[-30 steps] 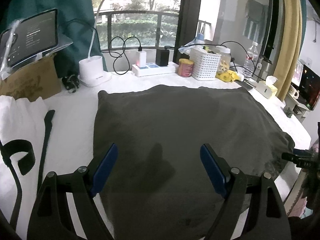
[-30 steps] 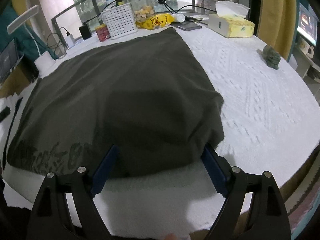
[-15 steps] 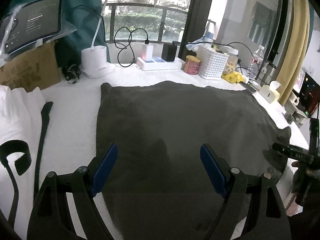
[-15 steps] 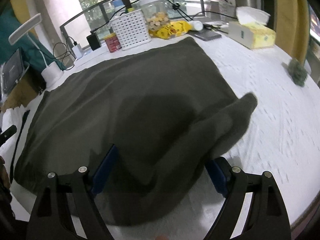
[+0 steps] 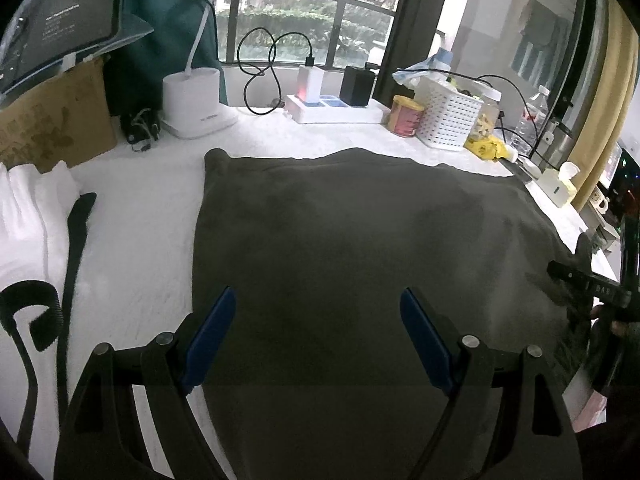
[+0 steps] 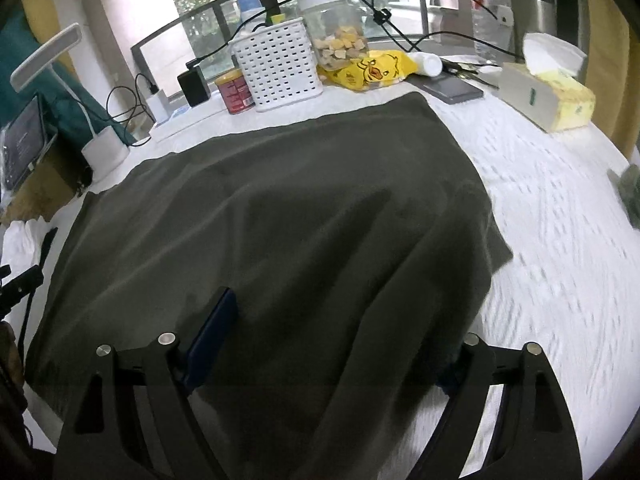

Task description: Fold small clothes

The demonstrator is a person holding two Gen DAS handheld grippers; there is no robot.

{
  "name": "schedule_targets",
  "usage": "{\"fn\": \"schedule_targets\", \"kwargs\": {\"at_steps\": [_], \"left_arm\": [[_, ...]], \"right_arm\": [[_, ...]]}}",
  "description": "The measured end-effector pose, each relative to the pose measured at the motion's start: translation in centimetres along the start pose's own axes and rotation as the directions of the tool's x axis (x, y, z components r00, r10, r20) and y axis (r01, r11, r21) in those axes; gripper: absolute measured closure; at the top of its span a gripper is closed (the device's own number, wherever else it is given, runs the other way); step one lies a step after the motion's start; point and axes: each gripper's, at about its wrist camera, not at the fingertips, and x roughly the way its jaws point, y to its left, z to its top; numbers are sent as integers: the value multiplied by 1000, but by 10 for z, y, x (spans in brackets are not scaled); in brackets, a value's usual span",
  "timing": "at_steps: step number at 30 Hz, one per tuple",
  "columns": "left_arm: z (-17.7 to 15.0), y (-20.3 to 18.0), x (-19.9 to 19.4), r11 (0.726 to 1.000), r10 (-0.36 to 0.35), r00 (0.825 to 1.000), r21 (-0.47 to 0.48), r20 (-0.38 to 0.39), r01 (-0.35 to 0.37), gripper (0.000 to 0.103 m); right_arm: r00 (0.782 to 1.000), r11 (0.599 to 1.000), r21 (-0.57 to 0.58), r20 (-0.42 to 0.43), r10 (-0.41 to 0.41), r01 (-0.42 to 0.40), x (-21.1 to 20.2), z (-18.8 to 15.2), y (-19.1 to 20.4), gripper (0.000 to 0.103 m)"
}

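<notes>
A dark olive garment [image 5: 340,232] lies spread on the white tablecloth [image 5: 140,240]. My left gripper [image 5: 316,296] hovers open over its near edge, blue pads [image 5: 208,336] wide apart with nothing pinched. In the right wrist view the garment [image 6: 280,200] has its right side lifted into a fold that drapes over my right gripper [image 6: 332,320]. Its jaws are closing with cloth between them; the left pad [image 6: 212,332] shows and the right one is hidden under the fold. The right gripper's tip [image 5: 592,288] shows at the right edge of the left wrist view.
Along the back stand a white basket [image 6: 276,64], a jar [image 6: 336,36], a red tin [image 6: 236,92], a power strip [image 5: 332,108] and a lamp base [image 5: 192,104]. A tissue box [image 6: 548,96] sits at right. White cloth with black straps [image 5: 44,264] lies at left.
The right gripper slid left, taking the garment's right edge up and over onto the garment as a fold. The left gripper drew back slightly toward the near edge.
</notes>
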Motion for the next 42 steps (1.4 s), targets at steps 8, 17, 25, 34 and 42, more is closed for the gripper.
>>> {"fn": "schedule_targets", "kwargs": {"at_steps": [8, 17, 25, 34, 42], "left_arm": [[4, 9, 7, 1000, -16, 1000, 1, -15, 16, 19], [6, 20, 7, 999, 43, 999, 17, -1, -43, 19], [6, 32, -6, 999, 48, 998, 20, 45, -49, 19], [-1, 48, -22, 999, 44, 996, -20, 81, -43, 19], [-12, 66, -35, 996, 64, 994, -61, 87, -59, 19]], "right_arm": [[999, 997, -50, 2, -53, 53, 18, 21, 3, 47], [999, 994, -103, 9, -48, 48, 24, 26, 9, 81], [998, 993, -118, 56, 14, -7, 1, 37, 37, 85], [993, 969, -234, 73, 95, -75, -12, 48, 99, 85], [989, 941, -317, 45, 141, -120, -4, 43, 147, 85]]}}
